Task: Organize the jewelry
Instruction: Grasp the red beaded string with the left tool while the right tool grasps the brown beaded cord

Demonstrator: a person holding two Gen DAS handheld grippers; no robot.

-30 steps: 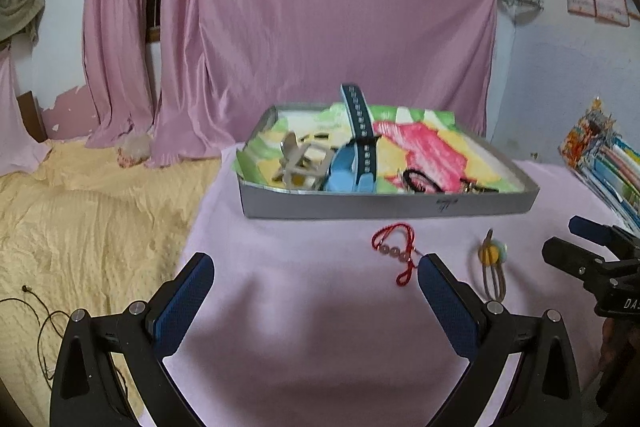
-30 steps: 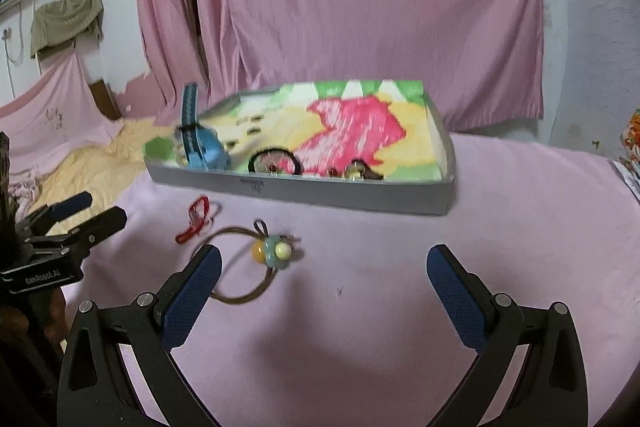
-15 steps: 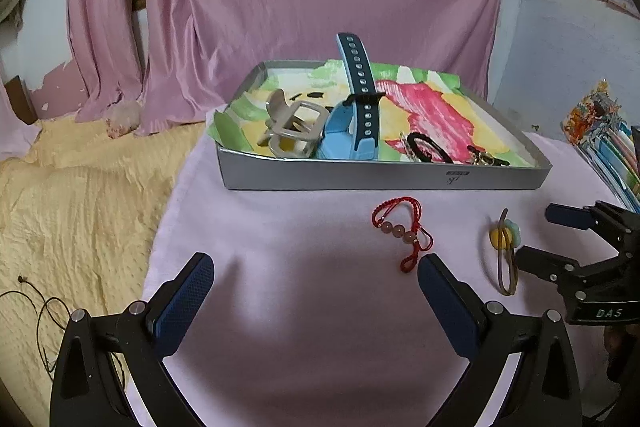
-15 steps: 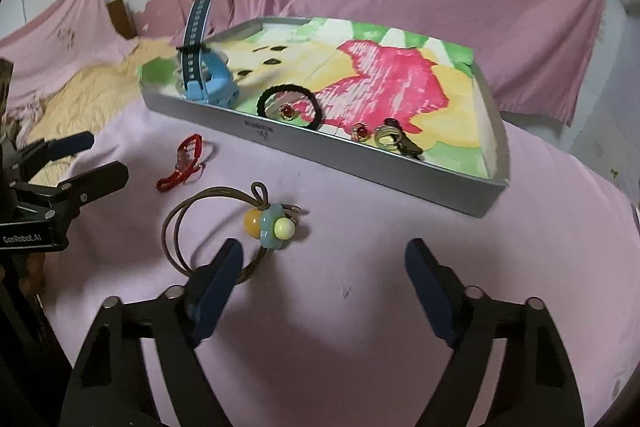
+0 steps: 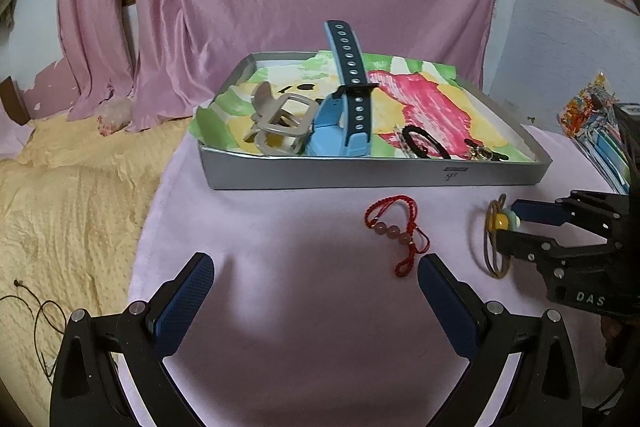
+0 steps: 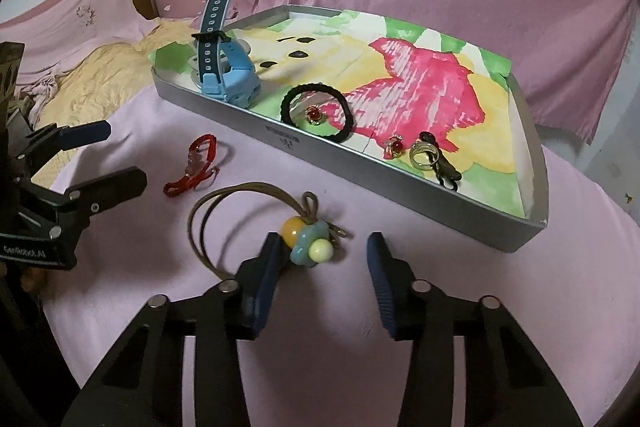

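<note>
A brown hair tie [image 6: 208, 223] with a yellow, blue and cream bead cluster [image 6: 308, 245] lies on the pink cloth in front of the tray. My right gripper [image 6: 324, 251] is open and low over the cloth, with the bead cluster between its fingers, close to the left pad [image 6: 268, 267]. The left wrist view shows that gripper [image 5: 507, 225] straddling the hair tie [image 5: 496, 255]. A red beaded bracelet [image 5: 394, 231] lies just beyond my open, empty left gripper [image 5: 314, 279]. The silver tray [image 6: 400, 183] holds a blue watch [image 6: 224, 67], a black hair band [image 6: 316, 107], red earrings [image 6: 314, 115] and a ring [image 6: 424, 151].
A beige hair claw [image 5: 280, 123] sits in the tray's left end beside the watch. A yellow blanket [image 5: 72, 187] lies left of the pink cloth, with a thin cable on it. Colourful packets [image 5: 600, 131] are stacked at the right. Pink curtains hang behind.
My right gripper has come forward and down onto the hair tie, and its fingers have narrowed around the beads. The left gripper has shifted only a little, still open.
</note>
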